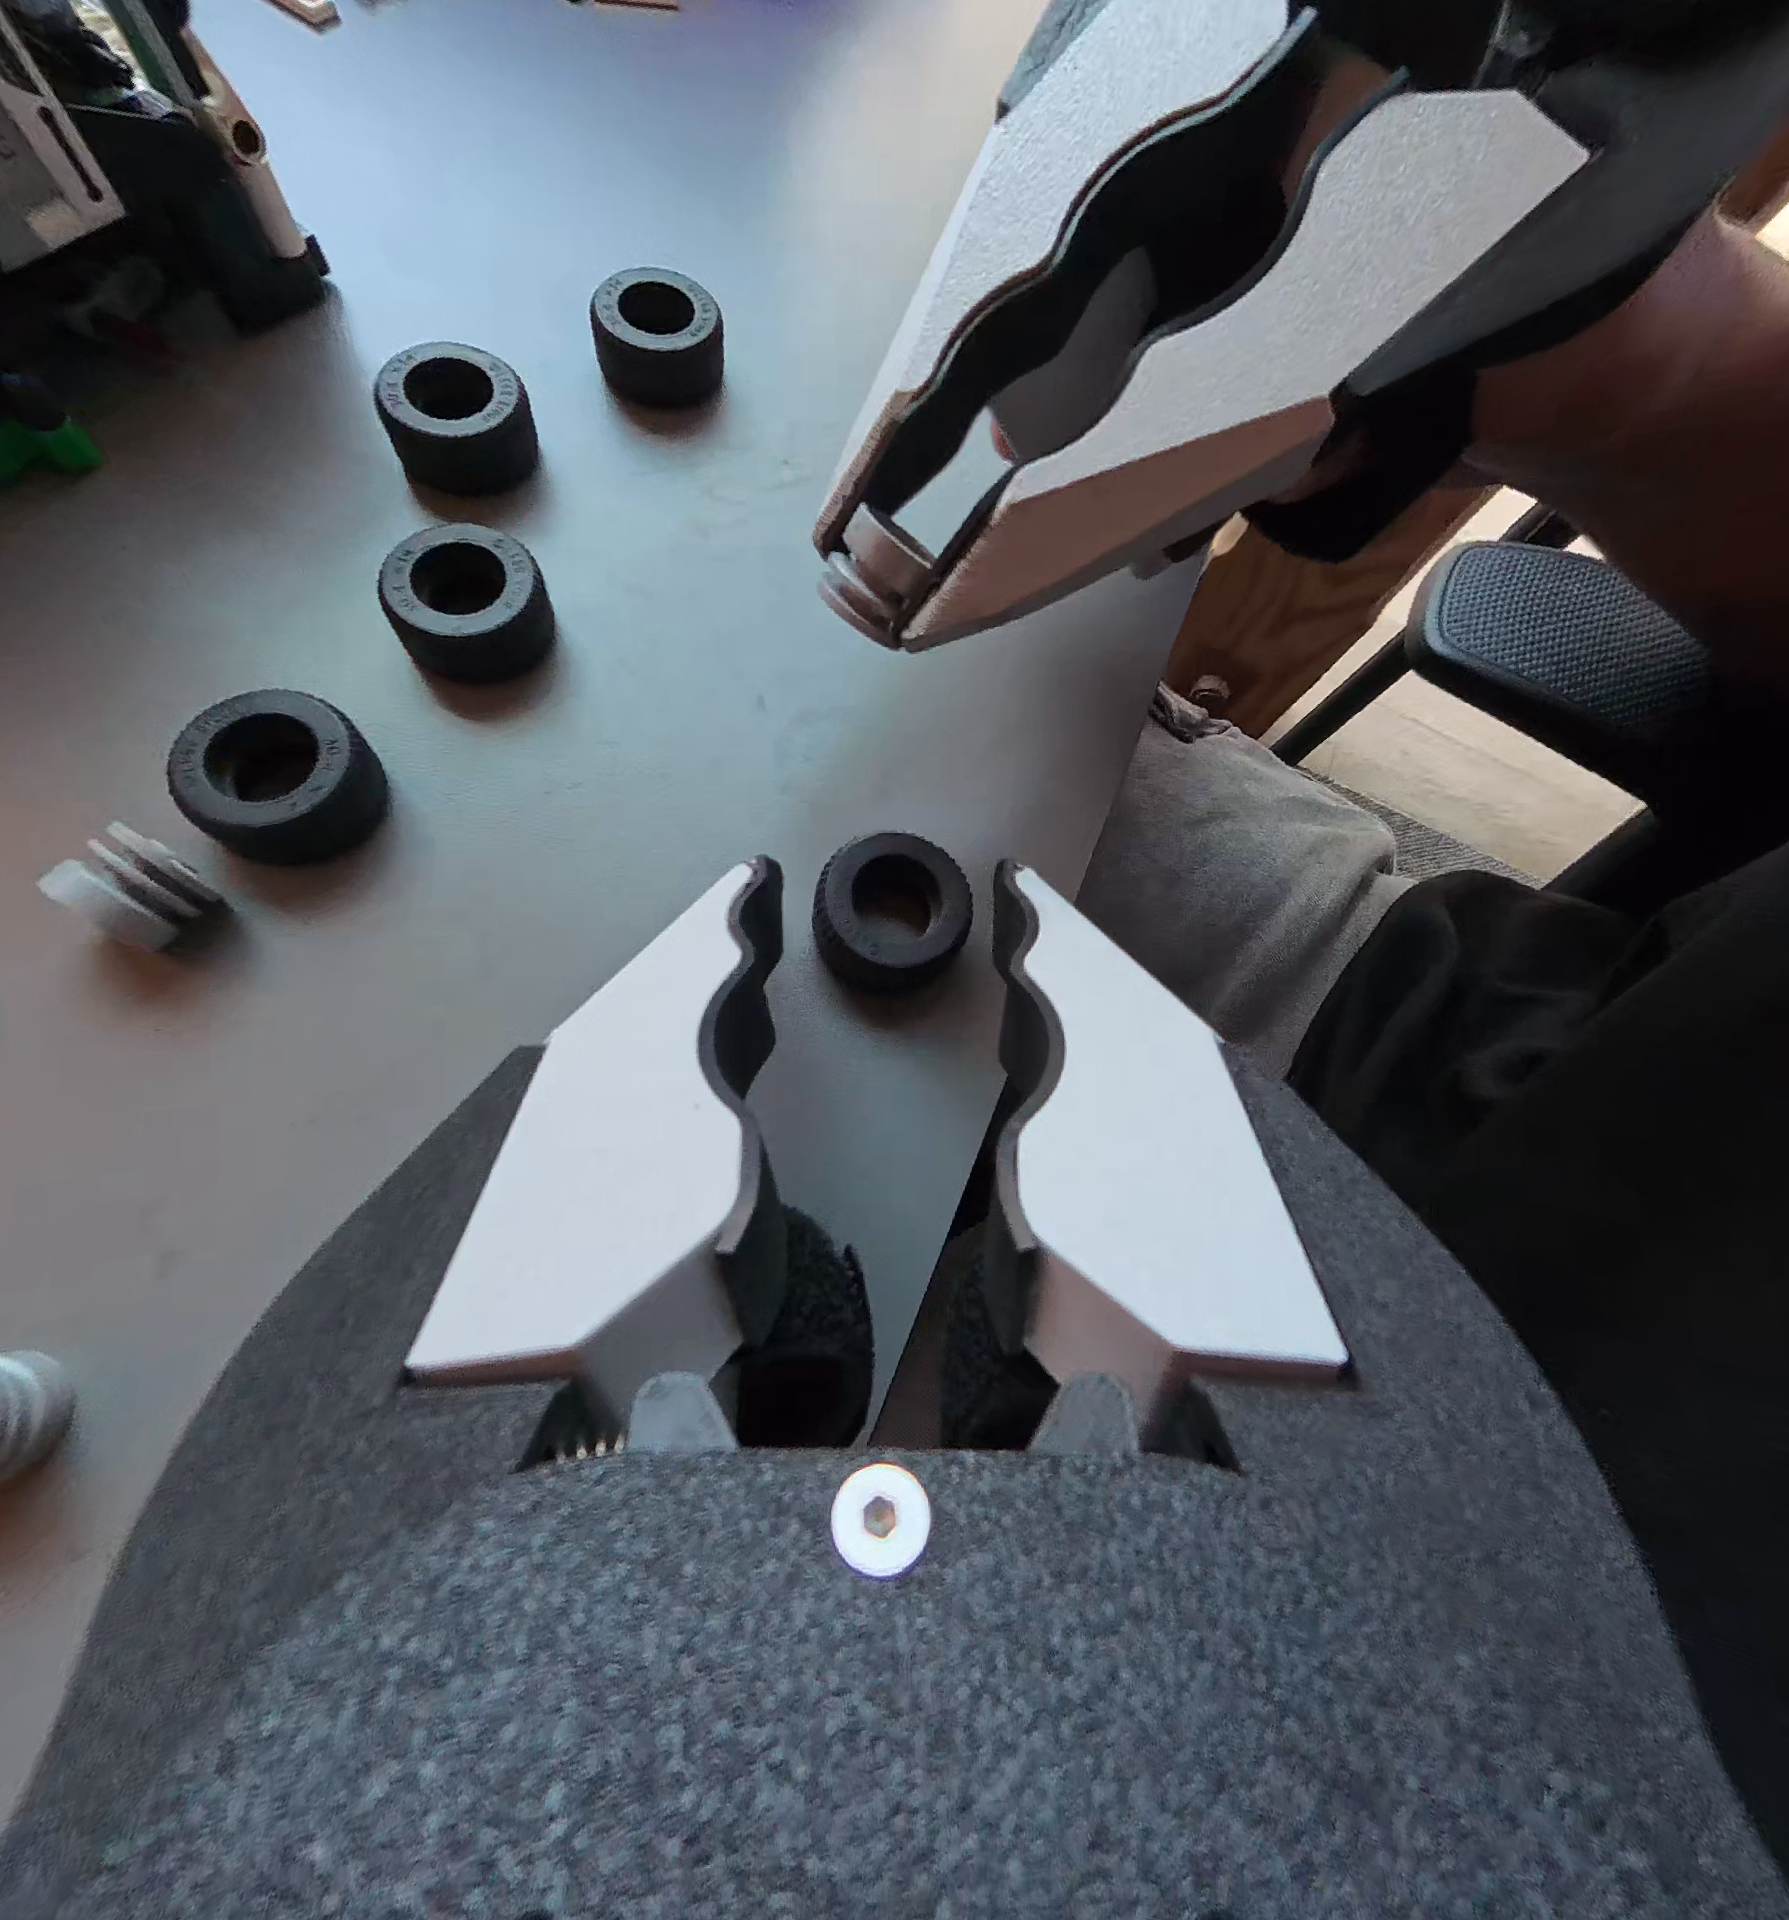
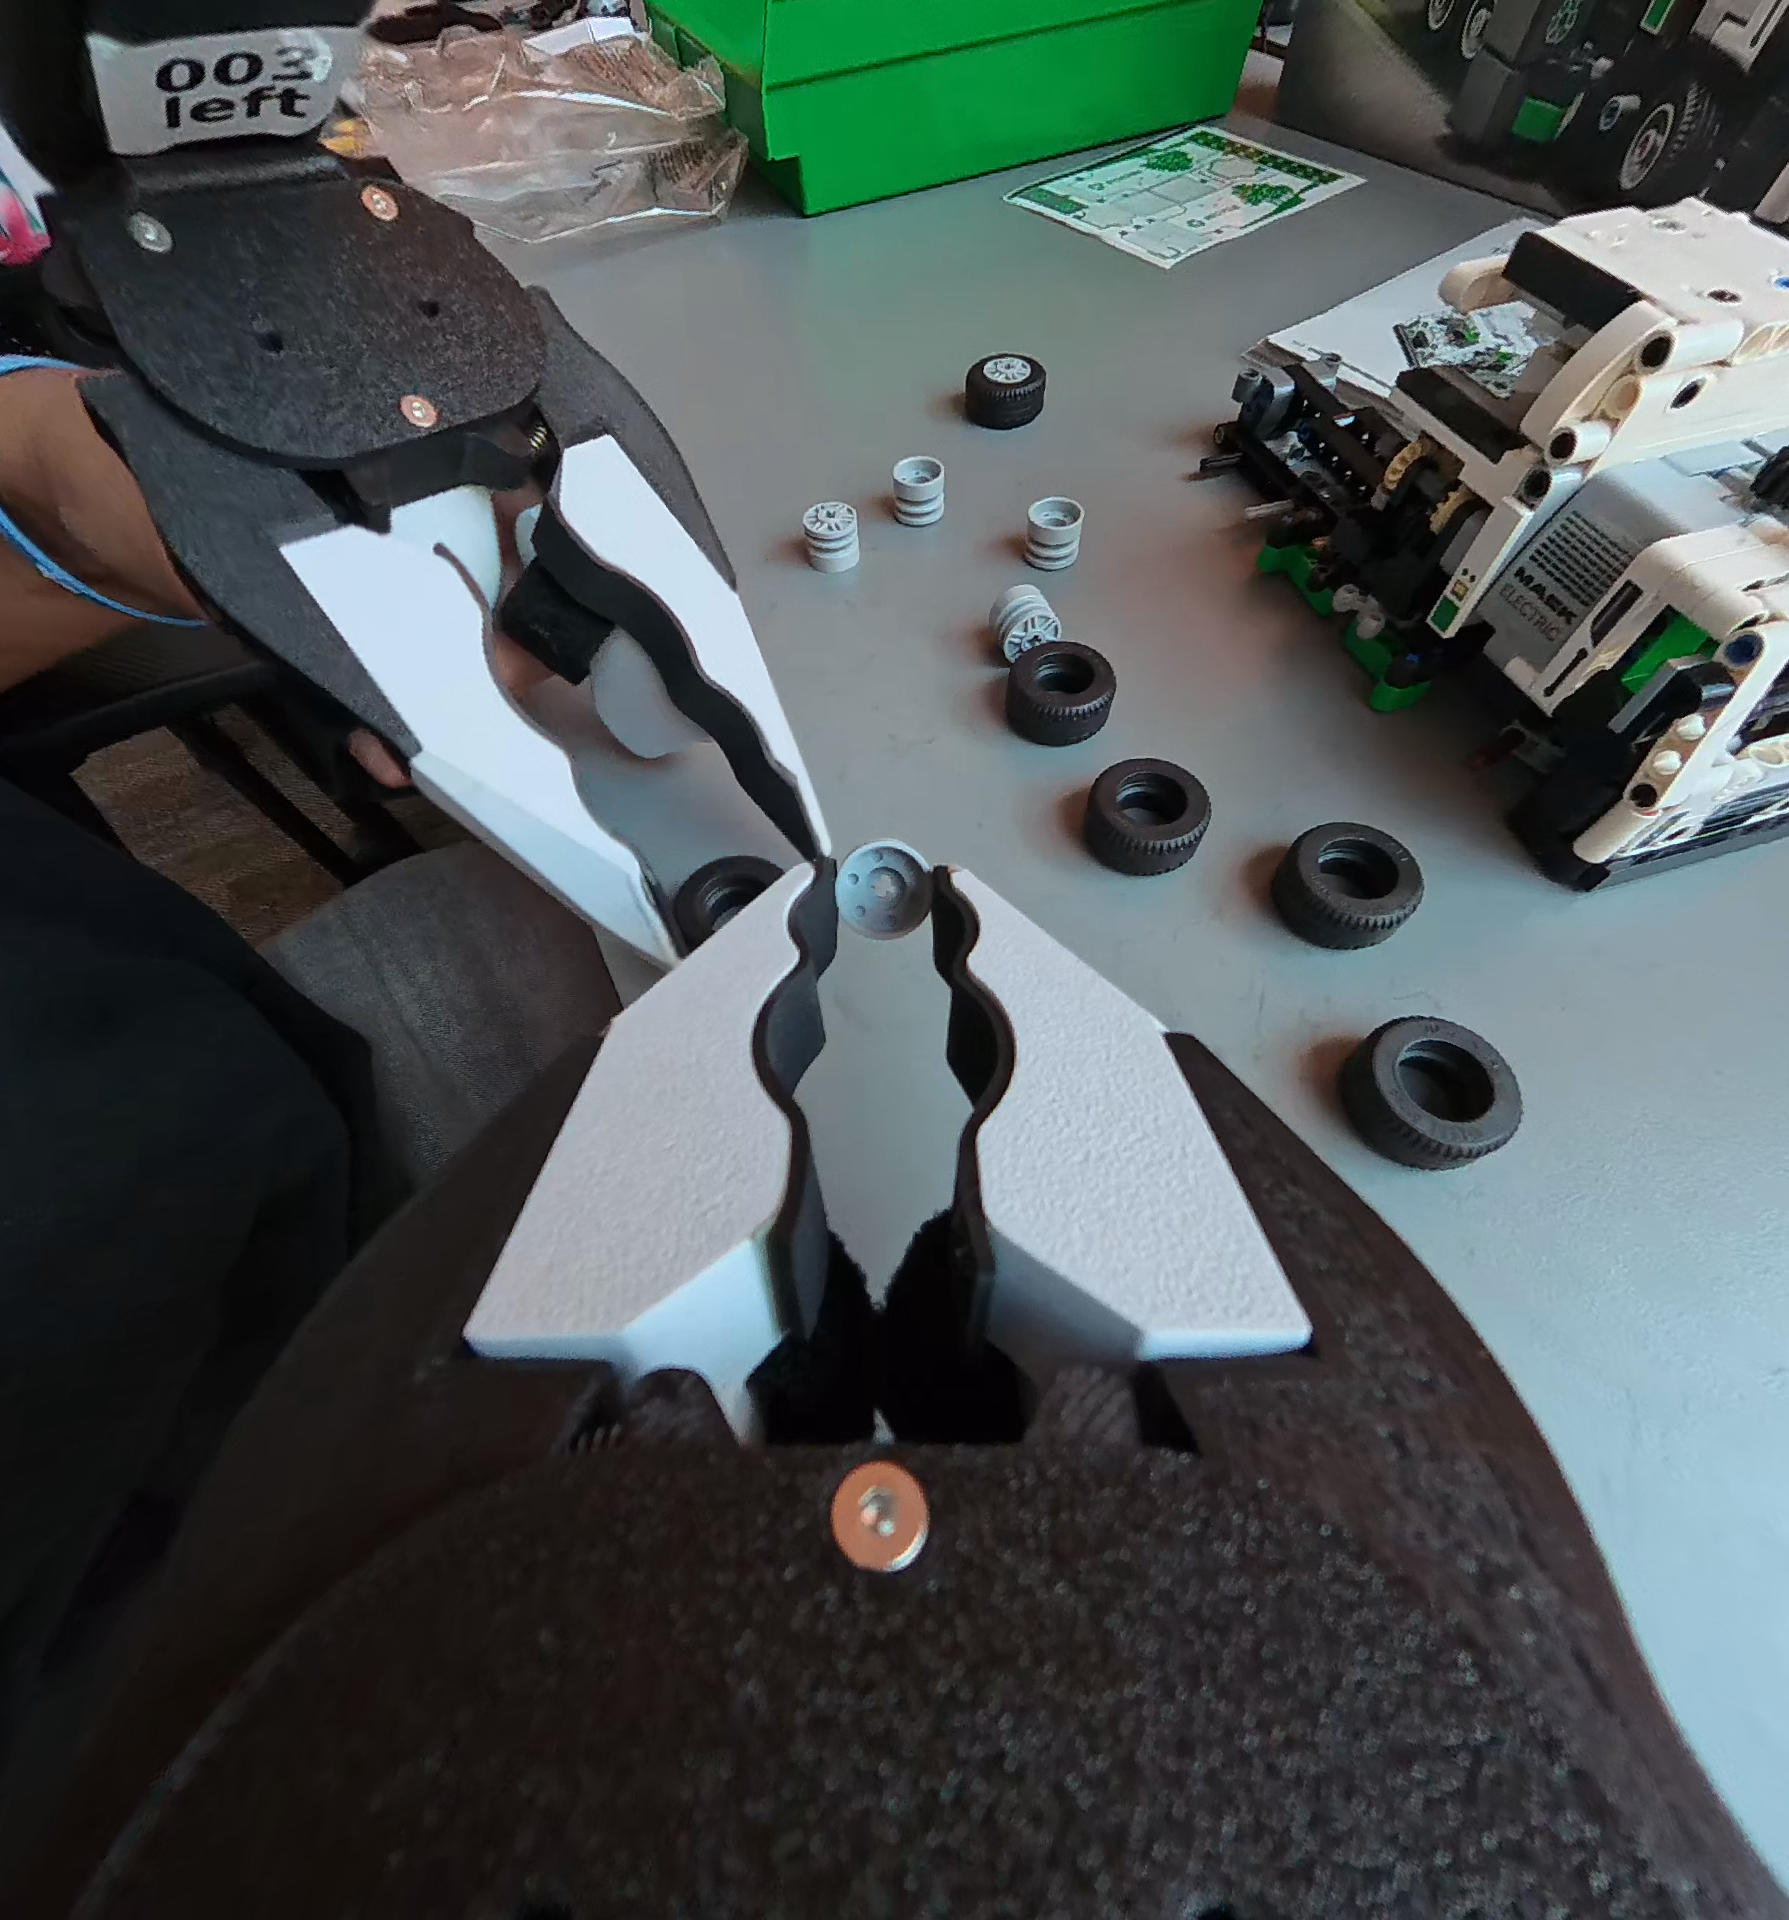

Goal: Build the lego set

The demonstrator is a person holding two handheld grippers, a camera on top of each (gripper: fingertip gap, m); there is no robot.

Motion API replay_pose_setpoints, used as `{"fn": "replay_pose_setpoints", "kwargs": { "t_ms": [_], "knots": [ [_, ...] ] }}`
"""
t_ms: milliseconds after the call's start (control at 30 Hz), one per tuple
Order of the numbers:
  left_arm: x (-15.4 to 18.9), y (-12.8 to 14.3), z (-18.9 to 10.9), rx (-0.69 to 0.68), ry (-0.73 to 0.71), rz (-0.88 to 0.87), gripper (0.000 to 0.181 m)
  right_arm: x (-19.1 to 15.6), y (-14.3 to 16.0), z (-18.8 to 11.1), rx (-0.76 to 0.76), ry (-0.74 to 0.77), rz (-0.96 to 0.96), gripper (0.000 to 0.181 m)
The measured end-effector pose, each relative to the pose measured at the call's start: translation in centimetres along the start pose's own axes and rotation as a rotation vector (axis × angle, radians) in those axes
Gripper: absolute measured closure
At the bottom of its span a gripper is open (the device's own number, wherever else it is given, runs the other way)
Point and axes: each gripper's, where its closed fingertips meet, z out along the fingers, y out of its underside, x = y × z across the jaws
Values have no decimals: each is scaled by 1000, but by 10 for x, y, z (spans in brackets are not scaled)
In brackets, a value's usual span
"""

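Note:
My left gripper (image 1: 885, 878) is open, low over the table, with a small black tyre (image 1: 890, 925) lying between its fingertips and a gap on each side. My right gripper (image 2: 882, 878) is shut on a grey wheel rim (image 2: 882, 888) and holds it above the table, just beyond the left gripper. In the left wrist view the right gripper (image 1: 869, 597) comes in from the upper right with the rim (image 1: 864, 582) at its tip. In the right wrist view the left gripper (image 2: 755, 883) half hides the tyre (image 2: 718, 894). The white and green truck model (image 2: 1596, 582) stands at the right.
Several loose black tyres (image 2: 1148, 816) lie in a row on the grey table (image 2: 1648, 1299), with several grey rims (image 2: 918, 488) and one assembled wheel (image 2: 1004, 390) behind. A green box (image 2: 952, 94), sticker sheet (image 2: 1186, 192) and plastic bag (image 2: 557, 135) sit at the back. The table edge (image 1: 1129, 748) runs beside a chair. The gap from one gripper's tips to the other's is roughly 5 cm.

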Motion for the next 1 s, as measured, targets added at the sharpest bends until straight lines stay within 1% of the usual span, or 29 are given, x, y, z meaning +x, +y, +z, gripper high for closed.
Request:
{"fn": "replay_pose_setpoints", "kwargs": {
  "t_ms": [33, 100, 133, 200, 267, 300, 333, 400, 467, 533, 567, 633, 700, 767, 900, 967, 1000],
  "knots": [
    [0, 2, 1, -14, -8, 18, 145, 1, 0, 0, 1, -2, 5, 164],
    [-2, 8, 3, -53, -44, 56, 147, 2, 2, 1, -2, -3, 13, 164],
    [-2, 8, 3, -59, -56, 74, 150, 3, 3, 1, -2, -4, 16, 164],
    [-2, 7, 3, -62, -70, 113, 151, 3, 4, 2, -4, -8, 22, 164],
    [-9, 1, -1, -44, -123, 166, 152, 3, 6, 2, -11, -15, 29, 164],
    [-13, -5, -4, -8, -154, 188, 151, 2, 5, 2, -9, -26, 38, 164],
    [-16, -14, -8, 49, -173, 202, 151, 0, 3, 1, 6, -46, 58, 164],
    [-12, -34, -20, 212, -159, 237, 151, -7, -8, -2, 81, -126, 150, 164],
    [1, -55, -37, 402, -115, 271, 151, -10, -21, -6, 175, -224, 290, 164],
    [14, -71, -56, 575, -44, 262, 151, -18, -35, -10, 262, -351, 418, 164],
    [19, -75, -63, 636, -9, 245, 152, -22, -42, -13, 303, -397, 445, 164],
    [25, -79, -71, 704, 56, 203, 152, -33, -51, -14, 338, -479, 480, 164],
    [29, -80, -73, 729, 104, 173, 152, -46, -60, -15, 384, -555, 494, 164],
    [29, -80, -76, 748, 111, 157, 152, -50, -66, -15, 419, -592, 528, 164],
    [27, -76, -78, 714, 93, 176, 152, -52, -73, -20, 469, -626, 552, 164],
    [27, -71, -74, 678, 82, 198, 152, -55, -79, -22, 483, -660, 572, 164],
    [25, -69, -73, 666, 60, 199, 152, -54, -77, -18, 463, -624, 558, 164]
  ]
}}
